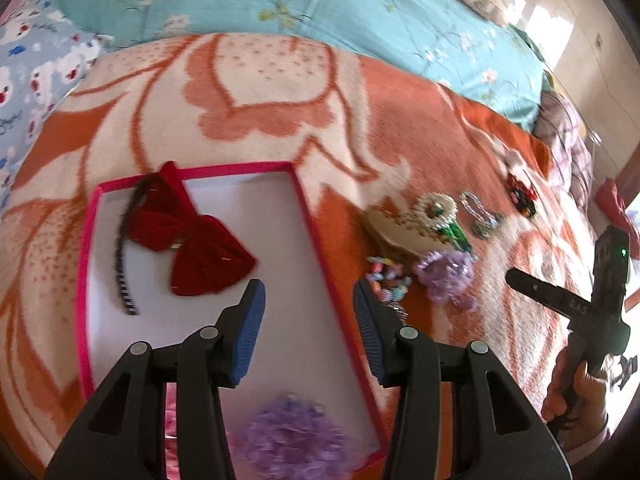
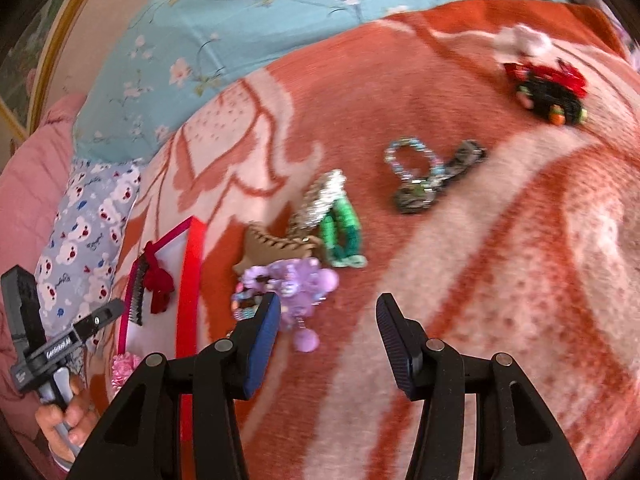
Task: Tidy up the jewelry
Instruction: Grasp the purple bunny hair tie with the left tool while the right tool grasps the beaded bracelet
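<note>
A pink-rimmed white box [image 1: 86, 264] lies on the orange blanket. It holds a red bow headband [image 1: 188, 236] and a purple scrunchie [image 1: 292, 436]. My left gripper [image 1: 308, 304] is open and empty above the box's right side. Loose jewelry lies right of the box: a purple flower piece [image 2: 296, 284], a tan claw clip [image 2: 276, 246], a green and silver bracelet pile [image 2: 336, 216], a beaded bracelet with a clip [image 2: 424, 176], and a red and black hair piece [image 2: 548, 88]. My right gripper [image 2: 326, 320] is open and empty, just right of the purple piece.
The orange and cream blanket [image 2: 500, 260] covers the bed. A teal floral quilt [image 1: 280, 4] lies behind it and a blue bear-print pillow [image 1: 28, 80] at the left. The box [image 2: 190, 280] shows at the left in the right wrist view.
</note>
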Demonstrator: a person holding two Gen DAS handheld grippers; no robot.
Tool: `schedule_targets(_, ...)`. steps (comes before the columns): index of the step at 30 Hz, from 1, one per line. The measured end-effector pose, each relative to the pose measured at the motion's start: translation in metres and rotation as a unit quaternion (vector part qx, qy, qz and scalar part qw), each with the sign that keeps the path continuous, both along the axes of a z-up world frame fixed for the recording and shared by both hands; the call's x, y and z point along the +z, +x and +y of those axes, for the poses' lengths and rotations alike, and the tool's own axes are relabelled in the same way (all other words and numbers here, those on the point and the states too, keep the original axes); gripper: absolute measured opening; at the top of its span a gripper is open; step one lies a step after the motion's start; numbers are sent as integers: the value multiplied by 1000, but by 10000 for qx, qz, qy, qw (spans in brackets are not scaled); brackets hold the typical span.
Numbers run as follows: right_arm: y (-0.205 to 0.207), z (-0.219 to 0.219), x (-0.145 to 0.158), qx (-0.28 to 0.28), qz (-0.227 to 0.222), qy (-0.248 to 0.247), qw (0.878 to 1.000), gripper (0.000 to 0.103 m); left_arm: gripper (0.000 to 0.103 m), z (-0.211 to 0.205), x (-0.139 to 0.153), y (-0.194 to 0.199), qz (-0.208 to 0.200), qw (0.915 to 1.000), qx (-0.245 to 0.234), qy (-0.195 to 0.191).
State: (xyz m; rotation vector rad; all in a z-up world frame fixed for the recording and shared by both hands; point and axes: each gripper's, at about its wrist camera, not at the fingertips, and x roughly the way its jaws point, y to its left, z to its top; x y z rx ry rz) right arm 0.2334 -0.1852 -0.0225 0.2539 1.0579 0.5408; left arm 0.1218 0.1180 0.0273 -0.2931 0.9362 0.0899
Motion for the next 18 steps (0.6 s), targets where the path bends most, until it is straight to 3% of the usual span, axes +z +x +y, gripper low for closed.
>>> schedule_targets(18,44,-28,-4,-384,-278,-320,9984,52,44,-96,-19,44,240,9948,-919,-369)
